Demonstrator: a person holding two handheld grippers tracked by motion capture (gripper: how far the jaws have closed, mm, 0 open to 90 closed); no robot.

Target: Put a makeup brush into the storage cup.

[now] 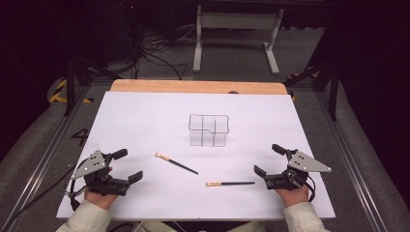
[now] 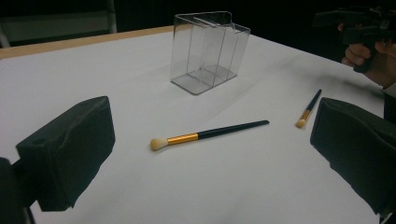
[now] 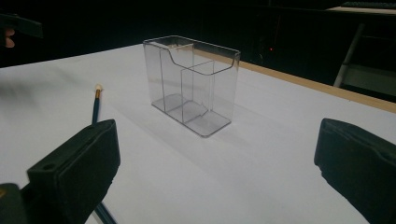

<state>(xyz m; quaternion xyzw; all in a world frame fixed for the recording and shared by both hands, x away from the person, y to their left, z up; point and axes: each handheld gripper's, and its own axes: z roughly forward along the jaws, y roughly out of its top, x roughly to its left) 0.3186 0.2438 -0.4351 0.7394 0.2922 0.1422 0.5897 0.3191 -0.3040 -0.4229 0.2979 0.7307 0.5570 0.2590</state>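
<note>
1. Two hands enter at the bottom edge of the high view, each holding a claw: the left claw (image 1: 128, 166) at lower left, the right claw (image 1: 267, 159) at lower right. Both gape wide and grip nothing.
2. Between them on the white worktop (image 1: 145, 116) lie two makeup brushes: the left brush (image 1: 176, 164) and the right brush (image 1: 230, 183), each likely laid within one claw's reach.
3. At centre stands a clear divided organizer (image 1: 208, 130), empty, probably meant to receive them.
</note>
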